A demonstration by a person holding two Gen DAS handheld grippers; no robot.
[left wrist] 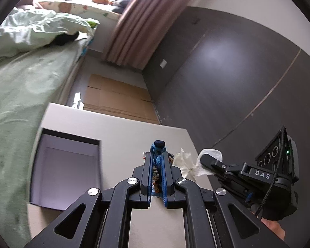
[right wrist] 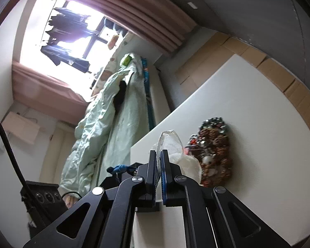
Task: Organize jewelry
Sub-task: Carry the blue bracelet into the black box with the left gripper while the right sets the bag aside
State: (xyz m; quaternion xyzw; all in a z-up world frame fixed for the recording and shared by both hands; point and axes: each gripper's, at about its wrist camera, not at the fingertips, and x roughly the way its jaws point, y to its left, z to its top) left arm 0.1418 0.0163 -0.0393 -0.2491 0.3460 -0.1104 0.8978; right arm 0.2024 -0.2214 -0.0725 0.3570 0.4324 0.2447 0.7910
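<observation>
**Blue bracelet in my left jaws, bag in my right, box not yet filled**

My left gripper (left wrist: 157,159) is clamped on a blue corded bracelet (left wrist: 158,147) strung with pale beads; its dark knotted end pokes out past the fingertips. Its long axis runs along the fingers, pointing away from the camera, over the white table (left wrist: 122,136). My right gripper (right wrist: 159,159) is pinched on a clear plastic bag (right wrist: 169,142), the bag's edge standing up between the pads. From the left camera the two tools sit just beside each other, the bag between them.

I judge the job to be barely begun. The open box (left wrist: 68,165) on the table's left shows only a bare pale interior, as far as I can see into it. A heap of beaded bracelets (right wrist: 214,150), reddish-brown and dark, lies on the table to the right of the bag, unsorted. What remains, I think, is to carry the blue piece to the box and then work through that heap.
</observation>
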